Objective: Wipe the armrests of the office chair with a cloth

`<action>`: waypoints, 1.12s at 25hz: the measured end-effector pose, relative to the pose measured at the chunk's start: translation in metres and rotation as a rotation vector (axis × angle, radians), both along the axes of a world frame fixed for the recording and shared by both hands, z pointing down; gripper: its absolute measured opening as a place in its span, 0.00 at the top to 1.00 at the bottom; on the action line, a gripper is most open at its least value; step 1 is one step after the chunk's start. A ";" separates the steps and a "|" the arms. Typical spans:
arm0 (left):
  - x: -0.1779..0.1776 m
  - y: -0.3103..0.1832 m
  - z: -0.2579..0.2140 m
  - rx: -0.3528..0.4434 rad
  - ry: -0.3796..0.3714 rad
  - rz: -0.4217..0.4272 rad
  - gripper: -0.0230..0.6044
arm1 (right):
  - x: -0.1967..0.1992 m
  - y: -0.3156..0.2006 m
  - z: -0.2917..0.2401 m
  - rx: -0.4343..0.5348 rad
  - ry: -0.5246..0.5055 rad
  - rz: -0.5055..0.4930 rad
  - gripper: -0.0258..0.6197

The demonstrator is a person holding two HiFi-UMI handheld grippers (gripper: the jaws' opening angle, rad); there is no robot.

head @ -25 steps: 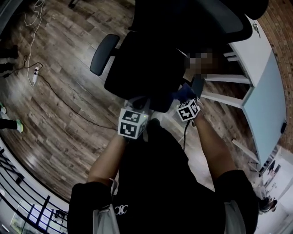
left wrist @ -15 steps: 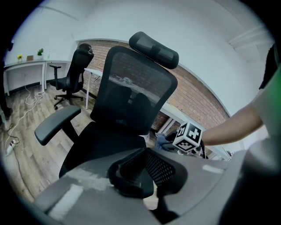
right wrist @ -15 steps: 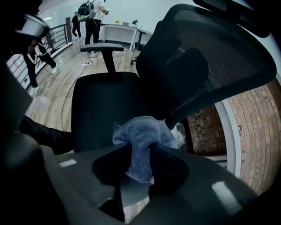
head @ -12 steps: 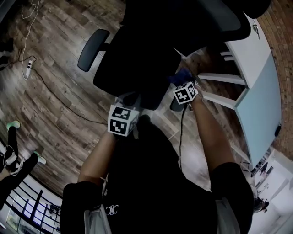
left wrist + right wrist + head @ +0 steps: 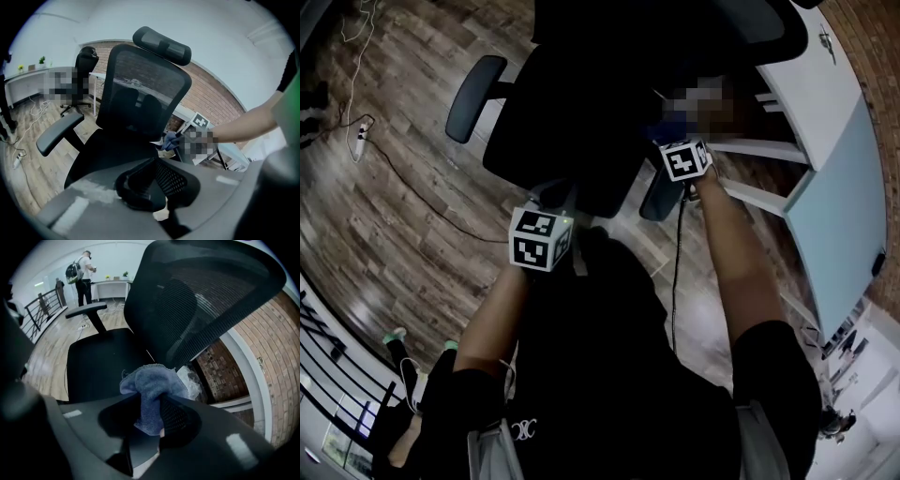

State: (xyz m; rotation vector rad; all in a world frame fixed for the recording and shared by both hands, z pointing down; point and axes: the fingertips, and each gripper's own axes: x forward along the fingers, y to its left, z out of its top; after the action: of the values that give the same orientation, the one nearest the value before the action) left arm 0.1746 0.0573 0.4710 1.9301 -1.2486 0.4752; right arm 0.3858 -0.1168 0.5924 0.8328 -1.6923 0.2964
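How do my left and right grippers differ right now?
The right gripper is shut on the blue cloth; the left gripper is shut on nothing. The right gripper reaches farther, beside the backrest; the left gripper sits at the seat's front edge. Both face the office chair.

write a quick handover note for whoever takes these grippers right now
Left gripper: shut, nothing in it, held in front of the office chair, facing its seat.
Right gripper: shut on the blue cloth, at the person's right of the chair, by the near armrest. Whether the cloth touches it can't be told.
Other armrest: on the chair's far side, nothing near it.
Done: no wiping can be confirmed from these views.
Left: probably wipe the near armrest along its length, then carry the cloth across to the other one.
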 end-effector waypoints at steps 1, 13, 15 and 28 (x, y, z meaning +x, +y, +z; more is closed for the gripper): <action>0.002 0.000 0.001 -0.003 -0.005 -0.005 0.95 | 0.008 -0.001 0.000 -0.014 0.009 0.025 0.75; 0.024 0.012 0.004 -0.020 -0.036 -0.041 0.95 | 0.056 -0.024 -0.006 -0.019 -0.117 0.210 0.75; 0.032 0.014 0.003 -0.020 -0.034 -0.033 0.95 | 0.062 -0.018 -0.005 -0.015 -0.153 0.225 0.75; 0.063 0.026 -0.003 -0.010 -0.040 0.011 0.95 | 0.085 0.041 0.000 -0.091 -0.233 0.303 0.76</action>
State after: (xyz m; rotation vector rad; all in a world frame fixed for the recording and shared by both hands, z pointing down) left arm 0.2373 0.0834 0.4676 1.9284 -1.2598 0.5270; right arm 0.4710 -0.0760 0.5923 1.0181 -1.7497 0.6956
